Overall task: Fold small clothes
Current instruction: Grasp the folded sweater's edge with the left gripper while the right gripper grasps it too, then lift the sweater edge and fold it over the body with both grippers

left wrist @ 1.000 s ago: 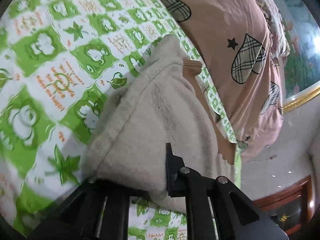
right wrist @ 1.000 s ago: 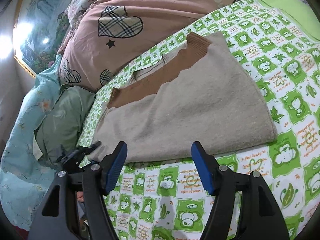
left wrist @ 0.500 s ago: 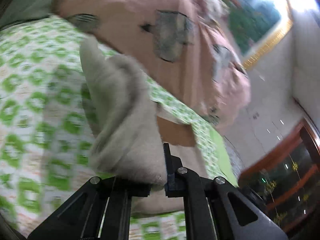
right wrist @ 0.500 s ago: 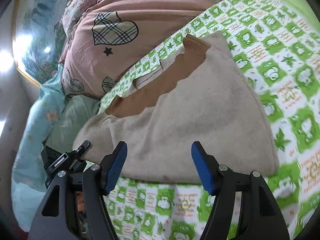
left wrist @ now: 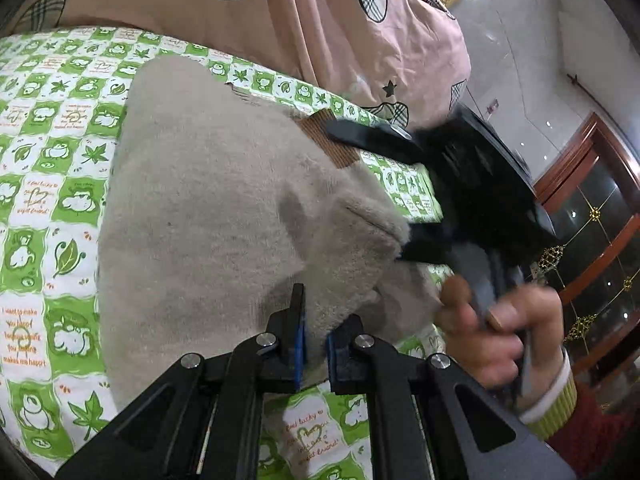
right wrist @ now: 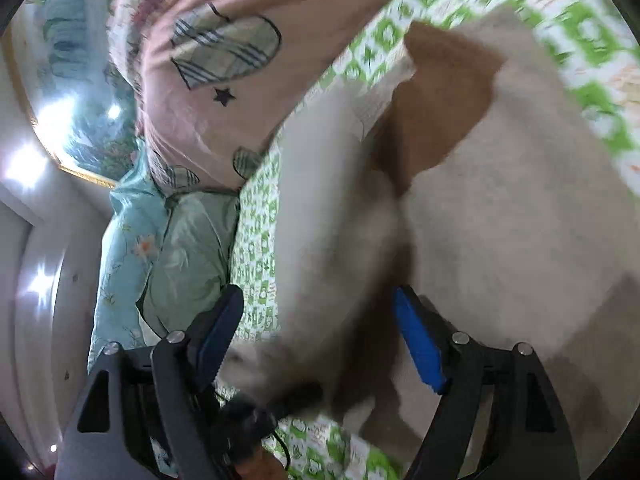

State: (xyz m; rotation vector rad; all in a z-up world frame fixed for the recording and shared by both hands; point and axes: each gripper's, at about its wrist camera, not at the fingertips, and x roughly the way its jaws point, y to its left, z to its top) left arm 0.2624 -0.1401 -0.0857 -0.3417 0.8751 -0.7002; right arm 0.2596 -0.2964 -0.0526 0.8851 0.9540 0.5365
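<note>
A beige fleece garment with a brown ribbed cuff lies on the green-and-white patterned sheet. My left gripper is shut on a fold of the garment's near edge and holds it lifted. My right gripper is open, its blue pads on either side of the raised beige fabric, with the brown part beyond. In the left wrist view the right gripper sits over the garment's right edge, blurred, with the hand holding it.
A pink duvet with plaid hearts is bunched along the far side of the sheet. A teal floral pillow lies at the left in the right wrist view. A wooden glass-fronted cabinet stands beyond the bed.
My left gripper has carried the held edge of the garment over toward the right gripper. My right gripper has moved in close, so the raised fabric now sits between its open fingers.
</note>
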